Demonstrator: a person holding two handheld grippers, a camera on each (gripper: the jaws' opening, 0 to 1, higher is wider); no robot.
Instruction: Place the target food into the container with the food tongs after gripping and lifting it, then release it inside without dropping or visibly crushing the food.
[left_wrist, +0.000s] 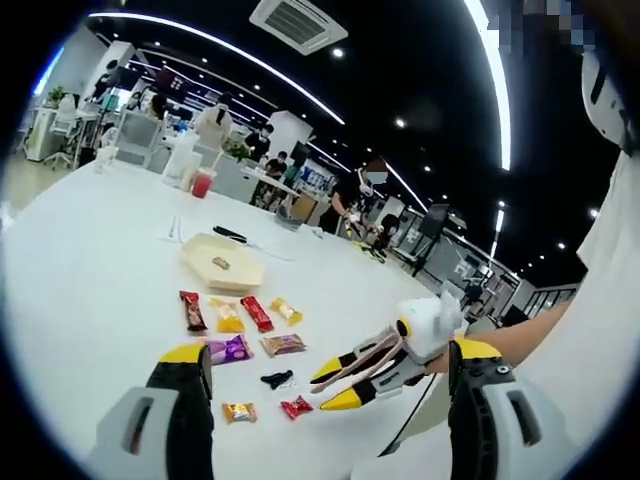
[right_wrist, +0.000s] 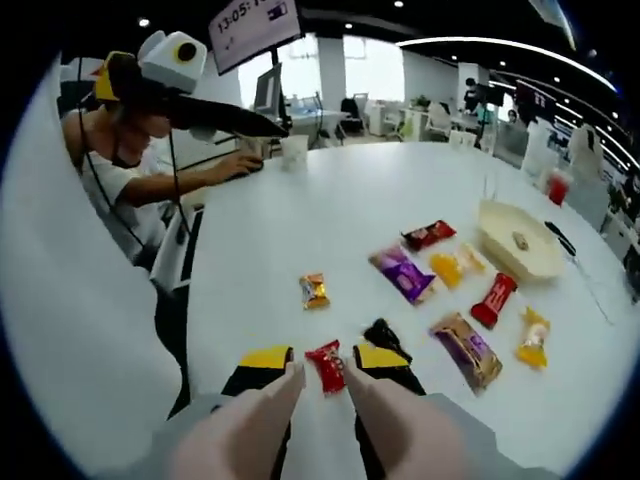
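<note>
A small red wrapped candy lies on the white table. My right gripper is open, and its yellow-tipped jaws with pale tong arms stand on either side of the candy. In the left gripper view, the right gripper comes in from the right, low over the table, its tips just beside the red candy. The cream container stands farther off with one small piece inside. My left gripper is wide open and holds nothing.
Several other wrapped snacks lie between candy and container: an orange one, a purple one, a brown one, a red bar and a black one. A seated person is at the table's far edge. Cups stand beyond the container.
</note>
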